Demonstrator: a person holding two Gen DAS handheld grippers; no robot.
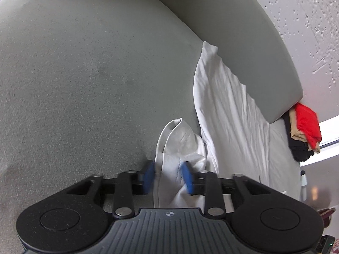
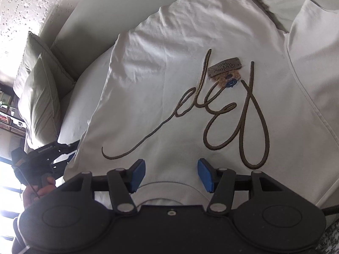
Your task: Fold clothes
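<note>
With the left gripper (image 1: 167,176) part-open around the white cotton sweatshirt's (image 2: 169,67) bunched sleeve, close firmly before folding; the right gripper (image 2: 171,174) hangs wide, empty.

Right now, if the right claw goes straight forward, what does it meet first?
Probably the white shirt itself: the open right claw points at its chest, just past the collar. Depth is unclear.

Setting: a home, living room or bedroom, as I read it from my feeds. Evidence: grey upholstered sofa (image 1: 84,74) with padded backrest; two pale cushions (image 2: 36,84) propped at its end; textured plaster wall (image 1: 307,21); stacked folded clothes (image 1: 303,131) in red, tan and black; bright window (image 2: 6,169).
</note>
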